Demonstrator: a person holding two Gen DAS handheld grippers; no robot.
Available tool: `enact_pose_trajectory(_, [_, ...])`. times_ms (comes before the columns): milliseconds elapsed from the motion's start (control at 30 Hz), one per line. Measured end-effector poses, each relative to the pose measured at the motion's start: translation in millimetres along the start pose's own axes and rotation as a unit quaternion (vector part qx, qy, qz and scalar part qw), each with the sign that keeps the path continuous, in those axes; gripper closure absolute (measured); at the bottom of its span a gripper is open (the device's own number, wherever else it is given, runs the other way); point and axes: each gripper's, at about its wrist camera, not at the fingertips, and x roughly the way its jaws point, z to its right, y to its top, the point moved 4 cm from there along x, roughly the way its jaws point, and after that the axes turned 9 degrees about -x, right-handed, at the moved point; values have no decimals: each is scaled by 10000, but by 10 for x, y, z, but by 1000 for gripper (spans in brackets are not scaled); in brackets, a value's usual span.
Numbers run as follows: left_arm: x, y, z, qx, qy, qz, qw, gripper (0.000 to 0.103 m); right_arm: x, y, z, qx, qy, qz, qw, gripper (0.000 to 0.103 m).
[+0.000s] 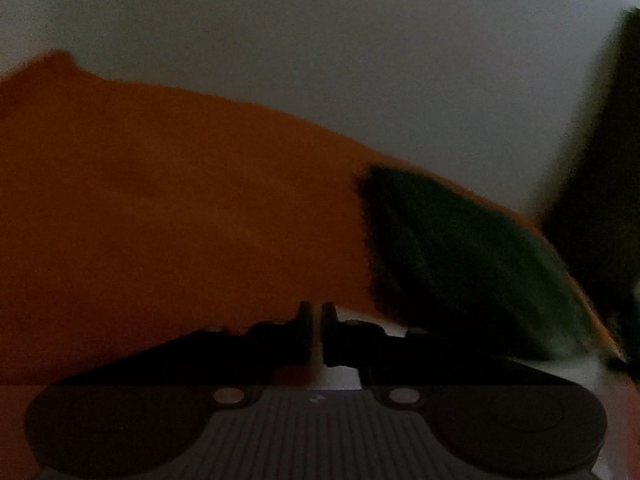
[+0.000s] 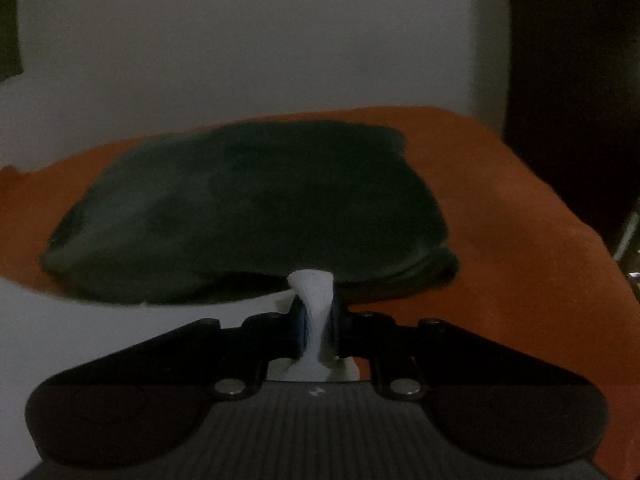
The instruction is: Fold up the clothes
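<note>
Dim room: a plain pale wall (image 2: 248, 48) stands behind an orange-covered surface (image 2: 512, 240), with darkness at right.

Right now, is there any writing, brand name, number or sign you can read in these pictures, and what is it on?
No readable words or numbers in either view.
A small pale mark sits on the ribbed body of the left gripper and of the right gripper: too small and blurred to read.
The dark green garment, the orange cloth and the white fabric pinched in the right gripper show no print.
</note>
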Motion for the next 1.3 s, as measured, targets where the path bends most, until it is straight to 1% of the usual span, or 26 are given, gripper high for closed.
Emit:
enact_pose_trajectory(67, [-7,43,-18,-81,219,119,9997,100,175,-34,-16,105,-55,-437,9990,88])
enact_pose_trajectory(100, [65,25,-79,-129,330,-34,9994,100,284,-65,-1,262,-51,-663,9974,83])
enact_pose_trajectory(133, [123,4,-136,-164,442,-160,9988,100,376,-95,19,424,-2,-821,9957,71])
enact_pose_trajectory(167, [109,-32,-168,-156,510,-155,9985,100,382,-99,51,487,-105,-897,9947,56])
enact_pose_trajectory(200, [53,-70,-181,-212,355,-139,9990,100,388,-104,84,550,-208,-973,9935,49])
enact_pose_trajectory(233, [-3,-111,-185,-247,196,-136,9994,99,300,-85,137,653,-311,-816,9940,38])
enact_pose_trajectory(267, [-69,-162,-136,-143,37,-190,9997,99,166,-51,189,725,-333,-532,9954,35])
enact_pose_trajectory(333, [-302,-308,41,448,-160,-255,9985,98,-145,34,258,702,-364,-110,9968,33])
enact_pose_trajectory(367, [-430,-414,167,719,-351,-318,9963,98,-311,54,258,680,-271,3,9973,32])
enact_pose_trajectory(400, [-558,-521,293,988,-541,-382,9929,95,-480,42,235,714,-70,76,9974,29])
enact_pose_trajectory(433, [-683,-633,419,1227,-742,-445,9887,91,-610,9,207,809,143,87,9966,23])
enact_pose_trajectory(467, [-789,-765,545,1325,-999,-506,9848,75,-789,-97,128,992,480,24,9939,18])
enact_pose_trajectory(500, [-896,-898,670,1423,-1254,-566,9802,49,-923,-219,28,1157,719,-9,9907,17])
enact_pose_trajectory(567, [-1025,-1189,888,1548,-1657,-618,9720,17,-955,-379,-19,1000,666,21,9927,13])
enact_pose_trajectory(633, [-1040,-1546,1029,1804,-1844,-608,9642,17,-987,-539,-66,844,614,51,9945,13])
enact_pose_trajectory(733, [-860,-1954,969,2380,-1176,-309,9636,15,-1036,-778,-136,608,534,96,9967,13])
enact_pose_trajectory(767, [-817,-2058,934,2523,-977,-221,9625,7,-1052,-858,-160,530,508,111,9972,13])
enact_pose_trajectory(800, [-842,-2020,831,2462,-895,-188,9649,0,-1068,-938,-184,451,481,126,9977,13])
enact_pose_trajectory(833, [-867,-1982,727,2402,-812,-155,9672,0,-1084,-1018,-207,372,455,140,9982,12])
enact_pose_trajectory(933, [-942,-1868,416,2219,-564,-56,9734,0,-1132,-1257,-278,136,375,185,9990,0])
enact_pose_trajectory(1067, [-1045,-1718,0,1971,-233,76,9801,0,-1197,-1575,-373,-179,268,245,9992,0])
enact_pose_trajectory(1133, [-1097,-1643,-209,1846,-67,142,9827,0,-1293,-1590,-323,-99,147,244,9995,0])
enact_pose_trajectory(1167, [-1123,-1606,-313,1783,16,176,9838,0,-1322,-1578,-345,-30,3,170,9999,0])
enact_pose_trajectory(1200, [-1168,-1574,-384,1731,55,231,9846,0,-1361,-1569,-414,47,-194,187,9996,0])
enact_pose_trajectory(1267, [-1417,-1564,-216,1719,-282,515,9834,0,-1565,-1497,-601,186,-273,383,9987,0])
enact_pose_trajectory(1300, [-1499,-1604,-102,1664,-541,516,9832,0,-1668,-1462,-694,256,-313,481,9980,0])
